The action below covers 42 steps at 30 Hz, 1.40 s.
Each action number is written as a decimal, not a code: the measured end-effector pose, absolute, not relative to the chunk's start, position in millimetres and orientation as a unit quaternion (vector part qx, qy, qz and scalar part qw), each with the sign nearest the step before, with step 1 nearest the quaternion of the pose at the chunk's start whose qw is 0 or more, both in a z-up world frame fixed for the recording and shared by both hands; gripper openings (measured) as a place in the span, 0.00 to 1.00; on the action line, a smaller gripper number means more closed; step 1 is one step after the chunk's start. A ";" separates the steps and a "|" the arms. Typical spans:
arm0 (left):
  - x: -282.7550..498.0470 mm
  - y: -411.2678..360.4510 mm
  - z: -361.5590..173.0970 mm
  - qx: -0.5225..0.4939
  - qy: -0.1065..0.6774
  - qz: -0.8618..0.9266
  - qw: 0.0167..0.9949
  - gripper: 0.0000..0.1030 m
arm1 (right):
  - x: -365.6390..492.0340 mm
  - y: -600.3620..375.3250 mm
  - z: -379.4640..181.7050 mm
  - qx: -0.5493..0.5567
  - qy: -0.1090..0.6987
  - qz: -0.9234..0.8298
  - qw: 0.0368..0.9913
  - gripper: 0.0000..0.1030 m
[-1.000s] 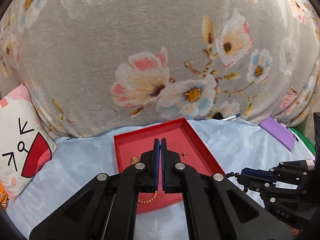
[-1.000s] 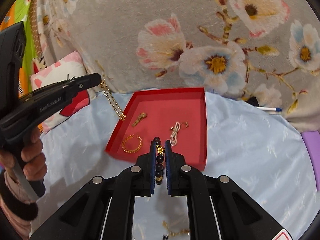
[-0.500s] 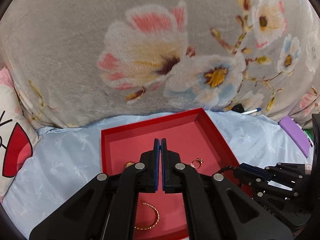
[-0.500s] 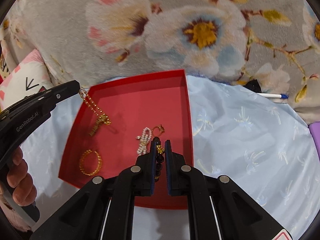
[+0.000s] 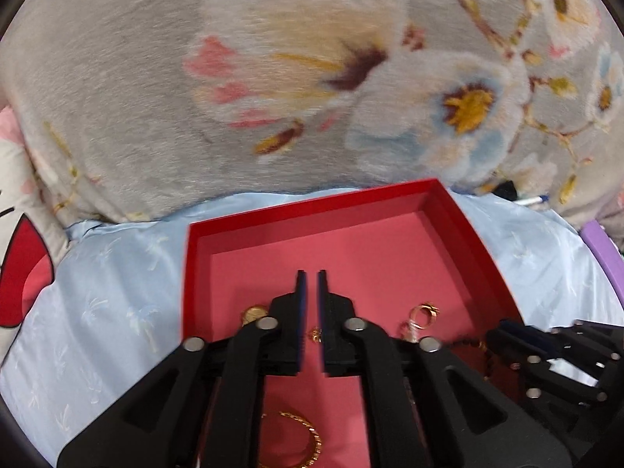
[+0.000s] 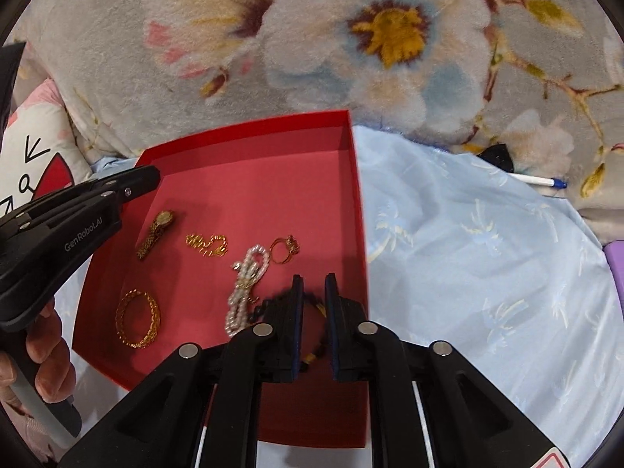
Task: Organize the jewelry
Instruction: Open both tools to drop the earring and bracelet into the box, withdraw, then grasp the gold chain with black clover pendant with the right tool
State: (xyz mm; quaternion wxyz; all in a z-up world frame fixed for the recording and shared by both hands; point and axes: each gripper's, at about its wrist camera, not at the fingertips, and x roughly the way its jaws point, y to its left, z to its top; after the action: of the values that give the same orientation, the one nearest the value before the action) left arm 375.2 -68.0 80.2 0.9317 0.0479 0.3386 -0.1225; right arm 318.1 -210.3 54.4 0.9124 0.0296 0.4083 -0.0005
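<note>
Both grippers have parted since a moment ago: the left gripper (image 5: pixel 311 284) stands slightly open above the gold chain (image 6: pixel 206 242) now lying in the red tray (image 6: pixel 253 148), and the right gripper (image 6: pixel 312 288), open, straddles the dark bead bracelet (image 6: pixel 273 304) on the tray floor.

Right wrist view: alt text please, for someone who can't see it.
The right hand-held gripper, jaws parted, hangs over a red tray with a dark bead bracelet under its fingers. Also in the tray: a gold watch, gold chain, pearl strand, ring and gold bangle. The left hand-held gripper reaches in.
</note>
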 end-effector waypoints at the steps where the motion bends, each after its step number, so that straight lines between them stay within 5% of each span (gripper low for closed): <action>1: 375.6 -64.7 80.9 0.043 0.338 -0.117 0.933 0.35 | 314.1 -212.3 58.4 0.033 0.399 -0.004 0.916 0.17; 2: 374.7 -59.3 82.4 0.035 0.336 -0.107 0.935 0.53 | 310.7 -213.8 62.2 0.035 0.392 -0.006 0.919 0.20; 3: 372.1 -54.0 84.8 0.026 0.330 -0.101 0.938 0.56 | 305.2 -215.4 67.2 0.037 0.383 -0.007 0.923 0.22; 15: 274.9 -7.4 91.1 0.026 0.294 -0.099 0.950 0.60 | 189.7 -221.9 85.0 0.025 0.322 0.011 0.947 0.38; 28: 167.3 15.6 28.0 0.036 0.349 -0.119 0.929 0.61 | 90.7 -237.1 26.6 0.044 0.373 0.006 0.927 0.38; 42: 123.1 19.3 0.3 0.011 0.387 -0.133 0.912 0.66 | 77.8 -208.3 -10.8 0.049 0.414 0.054 0.907 0.39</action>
State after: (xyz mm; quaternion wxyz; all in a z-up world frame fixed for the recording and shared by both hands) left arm 123.1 19.3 0.3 0.9121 0.0112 0.3874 -0.1333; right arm 77.8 -208.3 -10.8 0.9074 0.0486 0.4139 0.0544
